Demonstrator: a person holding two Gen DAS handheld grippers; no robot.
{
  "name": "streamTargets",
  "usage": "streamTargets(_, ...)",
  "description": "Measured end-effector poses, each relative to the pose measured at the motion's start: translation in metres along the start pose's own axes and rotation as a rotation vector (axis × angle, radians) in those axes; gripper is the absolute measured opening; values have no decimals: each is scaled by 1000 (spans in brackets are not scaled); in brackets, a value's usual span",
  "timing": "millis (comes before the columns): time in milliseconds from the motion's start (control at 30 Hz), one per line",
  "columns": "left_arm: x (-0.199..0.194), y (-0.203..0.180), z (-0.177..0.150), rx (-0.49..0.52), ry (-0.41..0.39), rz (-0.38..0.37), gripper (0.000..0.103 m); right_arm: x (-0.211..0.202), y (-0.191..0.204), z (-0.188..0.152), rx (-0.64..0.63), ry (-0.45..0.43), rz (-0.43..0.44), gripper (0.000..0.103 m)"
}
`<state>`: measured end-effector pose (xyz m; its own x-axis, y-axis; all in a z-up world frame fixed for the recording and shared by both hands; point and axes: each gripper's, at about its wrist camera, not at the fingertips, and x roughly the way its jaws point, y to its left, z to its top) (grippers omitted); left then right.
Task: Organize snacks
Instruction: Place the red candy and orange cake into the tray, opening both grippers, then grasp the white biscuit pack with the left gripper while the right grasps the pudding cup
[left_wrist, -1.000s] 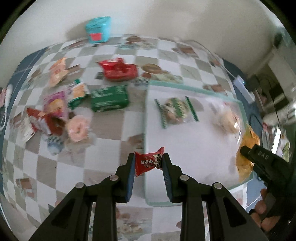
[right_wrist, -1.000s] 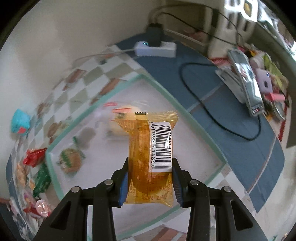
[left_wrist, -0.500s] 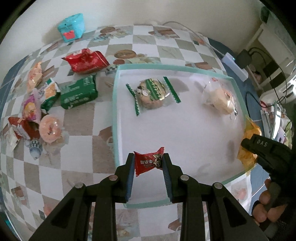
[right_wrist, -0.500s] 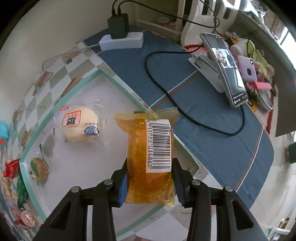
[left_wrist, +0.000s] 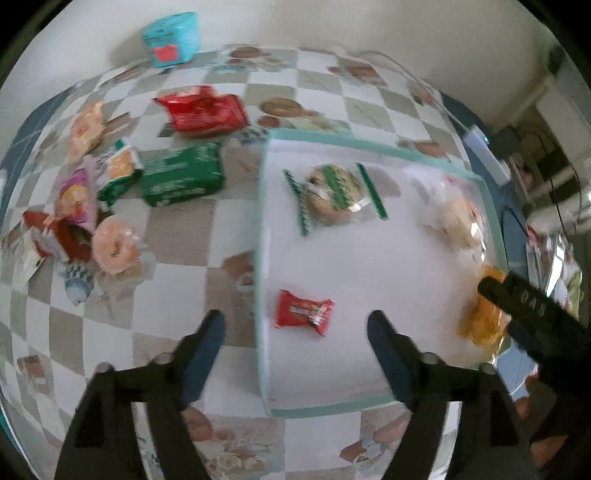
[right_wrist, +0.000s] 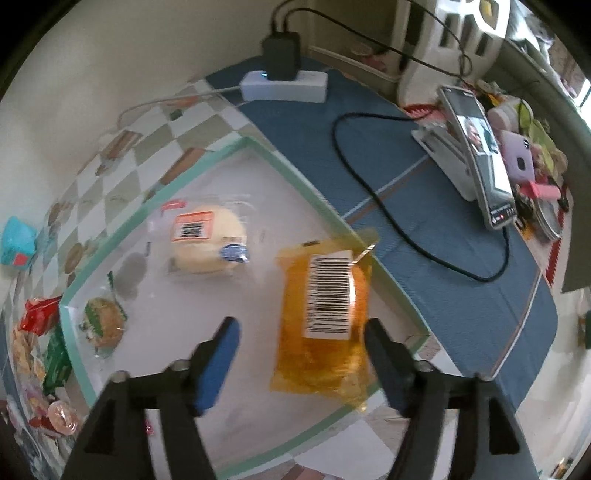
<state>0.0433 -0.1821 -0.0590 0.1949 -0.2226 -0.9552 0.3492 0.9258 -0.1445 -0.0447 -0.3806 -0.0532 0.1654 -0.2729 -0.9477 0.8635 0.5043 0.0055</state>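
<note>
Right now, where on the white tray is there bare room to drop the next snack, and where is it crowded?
The tray is bare in the middle, between the small red candy, the green-striped cookie pack and the pale bun. The orange packet fills the right edge. Left of the tray, the checkered cloth around the green packet is crowded.

Both grippers, clamped 0.5 s ago, now stand with jaws spread wide. The left gripper (left_wrist: 295, 325) no longer holds the small red candy packet (left_wrist: 303, 312), which lies on the white tray (left_wrist: 369, 266) near its left rim. The right gripper (right_wrist: 301, 332) has let go of the orange barcode packet (right_wrist: 325, 321), which now lies by the tray's right rim.
</note>
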Motion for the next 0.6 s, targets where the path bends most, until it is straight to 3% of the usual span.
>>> streamTargets(100,-6,16,5,-54,-20,31,81,-3,9,-2,-37,-14,11,85)
streamTargets(267,-9,54,12,-153,-20,106,83,-7,21,-6,-84,-38,26,90)
streamTargets(567,-13,161,11,-434,-14,232,88,-26,61,-19,-212,-100,98,93)
streamTargets(600,-16,176,8,-473,-23,267,88,-28,64,-22,-226,-106,107,97)
